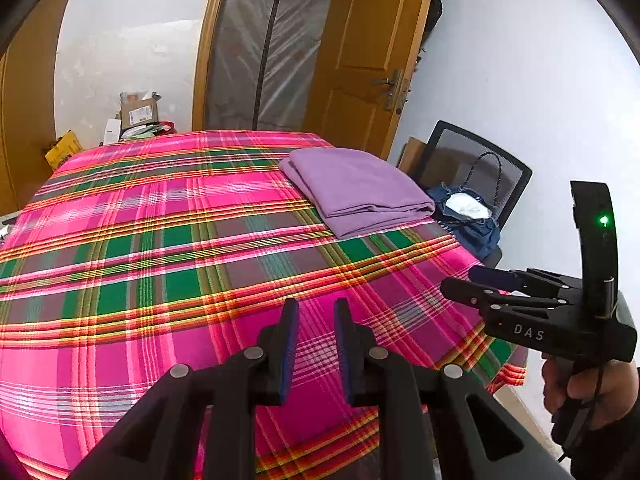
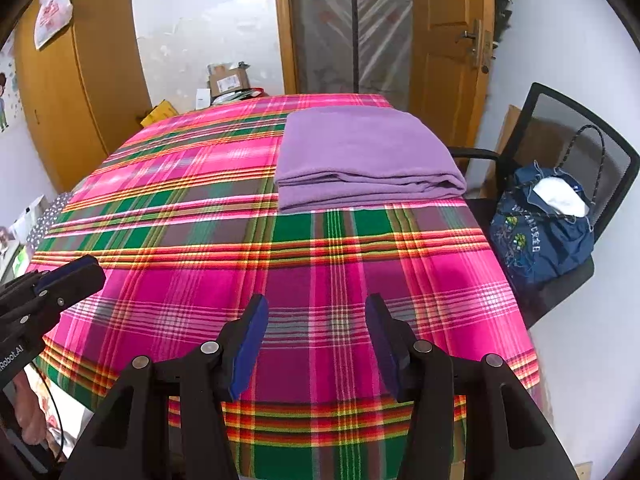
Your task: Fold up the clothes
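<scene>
A purple cloth [image 1: 356, 188] [image 2: 360, 152] lies folded into a neat rectangle at the far right corner of the table, on a pink and green plaid tablecloth [image 1: 160, 240] [image 2: 200, 240]. My left gripper [image 1: 316, 308] hovers over the near part of the table, its jaws narrowly open with only tablecloth showing between them. My right gripper [image 2: 317, 300] is wide open and empty above the near edge. Both are well short of the cloth. The right gripper [image 1: 460, 282] also shows at the right of the left wrist view, and the left gripper [image 2: 86, 276] at the left of the right wrist view.
A black mesh chair [image 2: 576, 128] right of the table holds a blue bag [image 1: 472, 216] [image 2: 540, 232]. Behind the table are a wooden door [image 1: 360, 60], a plastic-covered doorway and cardboard boxes [image 1: 138, 114] on the floor. A hand [image 1: 580, 392] grips the right gripper's handle.
</scene>
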A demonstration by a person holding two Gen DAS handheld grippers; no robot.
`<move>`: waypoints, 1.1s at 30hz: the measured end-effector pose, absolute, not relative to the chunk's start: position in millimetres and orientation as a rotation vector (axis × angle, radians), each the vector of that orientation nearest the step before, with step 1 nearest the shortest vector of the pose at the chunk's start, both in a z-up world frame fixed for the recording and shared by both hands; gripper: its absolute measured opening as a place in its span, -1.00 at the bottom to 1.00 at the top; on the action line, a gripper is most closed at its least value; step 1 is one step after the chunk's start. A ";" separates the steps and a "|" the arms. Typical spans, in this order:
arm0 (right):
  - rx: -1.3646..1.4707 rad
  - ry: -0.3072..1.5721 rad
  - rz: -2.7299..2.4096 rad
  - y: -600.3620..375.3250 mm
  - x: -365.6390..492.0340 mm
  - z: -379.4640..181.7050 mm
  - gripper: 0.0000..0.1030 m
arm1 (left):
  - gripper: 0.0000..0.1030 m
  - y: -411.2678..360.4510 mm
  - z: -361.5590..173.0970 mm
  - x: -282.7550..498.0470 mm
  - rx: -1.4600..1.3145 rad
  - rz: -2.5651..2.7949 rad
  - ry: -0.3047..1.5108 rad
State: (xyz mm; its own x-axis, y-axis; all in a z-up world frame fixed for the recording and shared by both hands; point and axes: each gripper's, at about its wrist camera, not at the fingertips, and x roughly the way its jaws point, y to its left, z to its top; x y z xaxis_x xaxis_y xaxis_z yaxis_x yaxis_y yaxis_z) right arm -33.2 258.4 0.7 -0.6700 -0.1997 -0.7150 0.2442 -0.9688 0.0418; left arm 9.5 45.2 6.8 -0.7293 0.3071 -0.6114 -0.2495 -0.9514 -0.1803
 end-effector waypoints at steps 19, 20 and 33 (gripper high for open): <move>1.149 0.078 -2.670 260.2 -36.6 -3.4 0.02 | -0.65 50.8 2.5 9.0 -0.977 2.699 -0.051; 1.149 0.078 -2.670 260.0 -36.4 -3.3 0.02 | -0.65 50.3 1.9 9.1 -0.977 2.698 -0.059; 1.155 0.092 -2.678 258.6 -35.0 -2.8 0.02 | -0.65 50.8 -3.1 7.8 -1.012 2.653 -0.053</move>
State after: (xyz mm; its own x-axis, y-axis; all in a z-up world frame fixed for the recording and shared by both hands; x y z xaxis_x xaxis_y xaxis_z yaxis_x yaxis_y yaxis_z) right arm -35.0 258.6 -2.8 -0.6657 -0.1791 -0.7244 0.2285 -0.9731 0.0306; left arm 7.8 50.8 -3.1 -0.7069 0.2905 -0.6450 -0.2644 -0.9542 -0.1399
